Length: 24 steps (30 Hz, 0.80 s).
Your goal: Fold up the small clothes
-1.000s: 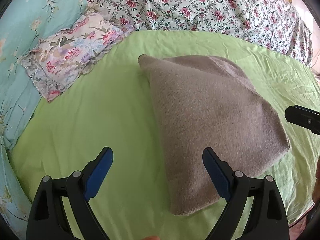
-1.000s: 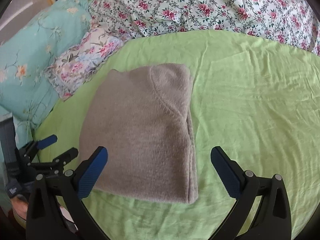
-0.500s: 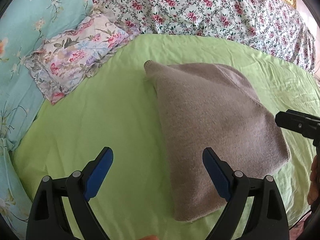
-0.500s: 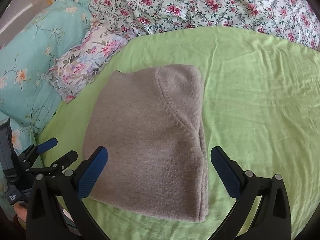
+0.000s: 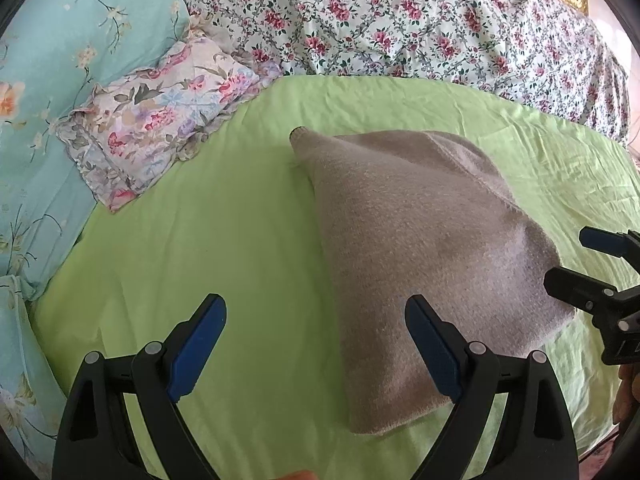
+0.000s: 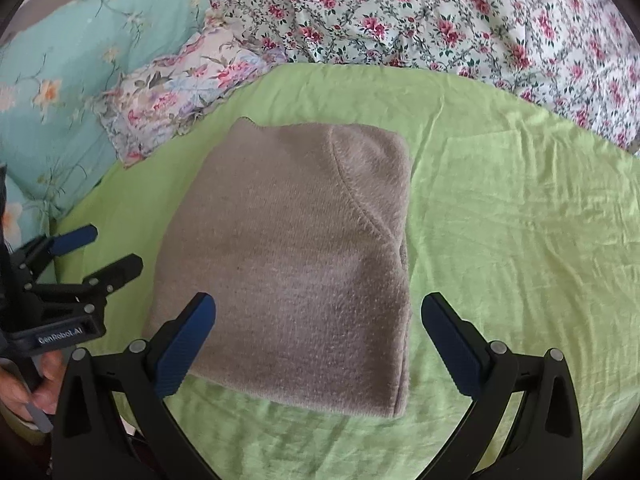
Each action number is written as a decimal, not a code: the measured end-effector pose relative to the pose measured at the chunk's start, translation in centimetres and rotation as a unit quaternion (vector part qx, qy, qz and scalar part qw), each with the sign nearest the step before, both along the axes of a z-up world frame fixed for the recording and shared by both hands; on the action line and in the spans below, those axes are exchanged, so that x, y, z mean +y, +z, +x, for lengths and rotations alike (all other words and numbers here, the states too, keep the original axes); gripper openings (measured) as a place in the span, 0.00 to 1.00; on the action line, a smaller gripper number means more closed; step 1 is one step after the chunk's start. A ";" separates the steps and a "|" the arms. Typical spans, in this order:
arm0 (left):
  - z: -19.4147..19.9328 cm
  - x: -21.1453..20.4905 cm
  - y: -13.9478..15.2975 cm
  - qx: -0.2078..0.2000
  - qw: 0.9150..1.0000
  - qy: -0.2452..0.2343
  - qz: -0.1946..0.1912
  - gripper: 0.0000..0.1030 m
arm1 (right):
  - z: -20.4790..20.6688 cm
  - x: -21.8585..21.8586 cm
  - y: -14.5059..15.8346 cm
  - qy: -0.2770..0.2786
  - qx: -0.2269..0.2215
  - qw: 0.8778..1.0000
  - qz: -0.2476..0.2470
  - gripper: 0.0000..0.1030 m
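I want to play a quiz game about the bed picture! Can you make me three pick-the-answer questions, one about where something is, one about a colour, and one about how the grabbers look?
1. Where does the folded grey garment lie?
A. on the green sheet
B. on the blue pillow
C. on the floor

2. What colour are the pads on the jaws?
A. red
B. blue
C. yellow

3. How do the jaws of the left gripper and right gripper stand?
A. both clamped on the garment
B. one open, one shut
C. both wide open, holding nothing

Answers: 1 A, the green sheet shows all around it. 2 B, each finger carries a blue pad. 3 C, a wide gap shows between each pair.
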<state>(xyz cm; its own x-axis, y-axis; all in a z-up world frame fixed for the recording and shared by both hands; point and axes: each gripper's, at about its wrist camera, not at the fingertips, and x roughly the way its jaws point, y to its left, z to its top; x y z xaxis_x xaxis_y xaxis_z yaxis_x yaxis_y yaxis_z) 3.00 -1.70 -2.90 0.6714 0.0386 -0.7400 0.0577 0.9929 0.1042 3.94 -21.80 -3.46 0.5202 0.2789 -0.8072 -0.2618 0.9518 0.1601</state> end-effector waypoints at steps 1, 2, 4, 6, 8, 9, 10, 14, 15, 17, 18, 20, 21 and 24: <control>-0.1 0.0 0.0 -0.001 1.000 0.000 0.001 0.89 | -0.1 0.0 0.0 -0.001 -0.002 1.000 -0.005 1.00; -0.2 0.1 0.0 -0.001 1.000 0.000 0.000 0.89 | -0.2 0.1 0.0 -0.002 -0.004 1.000 -0.010 1.00; -0.4 0.2 0.1 -0.003 1.000 0.000 -0.001 0.89 | -0.3 0.1 -0.1 -0.005 -0.005 1.000 -0.018 1.00; -0.5 0.4 0.2 -0.005 1.000 -0.002 0.000 0.89 | -0.4 0.0 -0.2 -0.009 -0.006 1.000 -0.025 1.00; -0.6 0.4 0.2 -0.005 1.000 -0.001 0.000 0.89 | -0.3 -0.1 -0.3 -0.010 -0.005 1.000 -0.027 1.00; -0.7 0.5 0.2 -0.005 1.000 -0.001 0.000 0.89 | -0.4 -0.1 -0.3 -0.012 -0.006 0.999 -0.029 1.00; -0.8 0.5 0.2 -0.006 1.000 0.000 0.001 0.89 | -0.4 -0.1 -0.2 -0.012 -0.006 0.999 -0.030 1.00; -1.0 0.7 0.3 -0.007 1.000 0.003 0.001 0.89 | -0.6 0.1 -0.1 -0.012 -0.011 0.999 -0.036 1.00; -1.1 0.8 0.3 -0.008 1.000 0.004 0.002 0.89 | -0.7 0.1 0.0 -0.011 -0.012 0.999 -0.038 1.00; -1.1 0.7 0.3 -0.009 1.000 0.004 0.004 0.89 | -0.8 0.1 0.2 -0.010 -0.014 0.999 -0.038 1.00; -1.3 0.7 0.4 -0.012 1.000 0.004 0.005 0.89 | -0.8 0.1 0.3 -0.010 -0.015 0.999 -0.039 1.00; -1.3 0.6 0.5 -0.015 1.000 0.004 0.007 0.89 | -1.0 0.2 0.4 -0.010 -0.017 0.999 -0.040 1.00; -1.4 0.6 0.5 -0.016 1.000 0.004 0.009 0.89 | -1.0 0.2 0.4 -0.010 -0.018 0.999 -0.040 1.00; -1.5 0.4 0.6 -0.016 1.000 0.001 0.012 0.89 | -1.2 0.1 0.6 -0.011 -0.019 0.999 -0.041 1.00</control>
<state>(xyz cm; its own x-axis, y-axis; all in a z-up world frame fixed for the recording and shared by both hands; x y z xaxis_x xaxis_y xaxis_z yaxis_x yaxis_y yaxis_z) 1.51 -1.31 -2.32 0.6946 0.0576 -0.7171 0.0513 0.9903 0.1293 2.77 -21.68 -2.88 0.5566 0.2000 -0.8063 -0.2441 0.9671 0.0714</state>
